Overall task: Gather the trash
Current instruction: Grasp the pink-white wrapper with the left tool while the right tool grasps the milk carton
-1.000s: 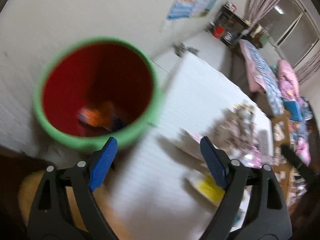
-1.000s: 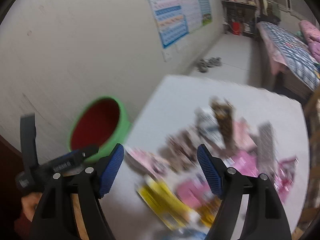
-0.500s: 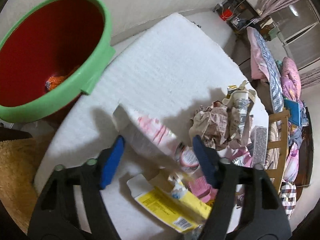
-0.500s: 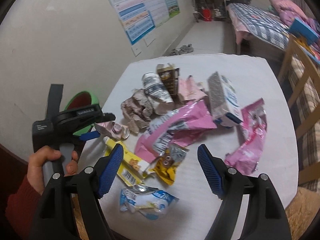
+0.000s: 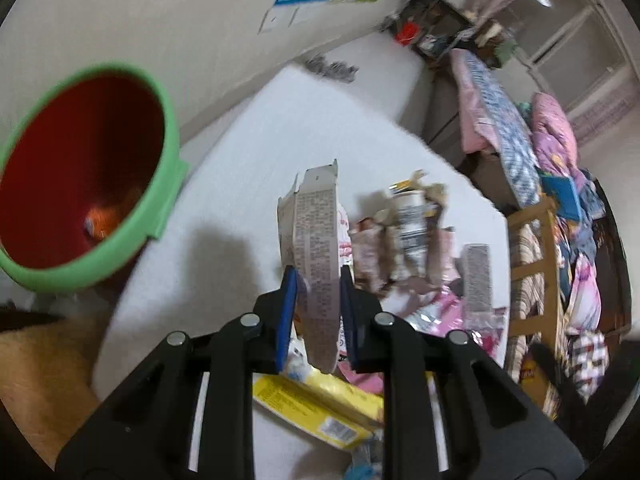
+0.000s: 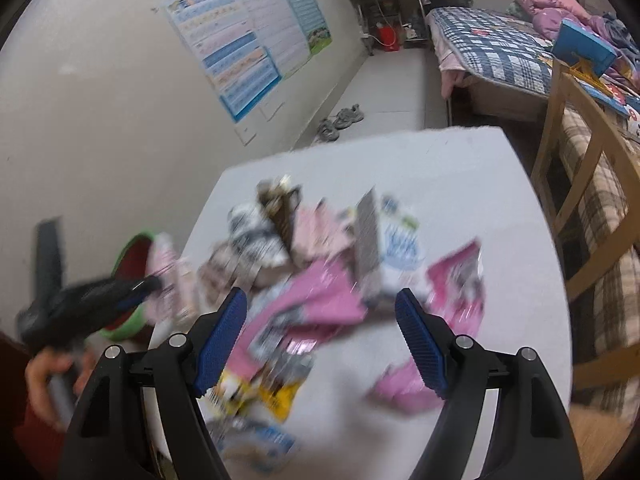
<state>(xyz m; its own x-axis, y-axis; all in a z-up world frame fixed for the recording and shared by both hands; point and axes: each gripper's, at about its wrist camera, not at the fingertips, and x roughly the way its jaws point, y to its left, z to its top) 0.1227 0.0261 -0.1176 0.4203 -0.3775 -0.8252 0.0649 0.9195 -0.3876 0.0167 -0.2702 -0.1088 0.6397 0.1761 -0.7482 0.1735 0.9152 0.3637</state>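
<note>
My left gripper point(image 5: 318, 280) is shut on a flattened pink-and-white carton point(image 5: 316, 220), which stands up between the blue pads above the white table point(image 5: 280, 120). A green bin with a red inside point(image 5: 160, 208) stands left of the table, with an orange wrapper at its bottom. In the right wrist view, which is blurred, the left gripper point(image 6: 152, 284) holds the carton point(image 6: 168, 268) near the bin point(image 6: 132, 240). My right gripper point(image 6: 320, 304) hangs open over the pile of wrappers and cartons point(image 6: 320, 264), with nothing between its fingers.
A yellow wrapper point(image 5: 316, 404) lies under the left gripper. A wooden chair point(image 6: 576, 184) stands at the table's right side, with a bed point(image 6: 500, 52) behind it. A hand in a red sleeve point(image 6: 44, 368) holds the left gripper. Shoes point(image 6: 340, 120) lie by the wall.
My left gripper left the bin, came over the trash pile, shut on the carton and raised it. My right gripper swung across the pile and stayed open.
</note>
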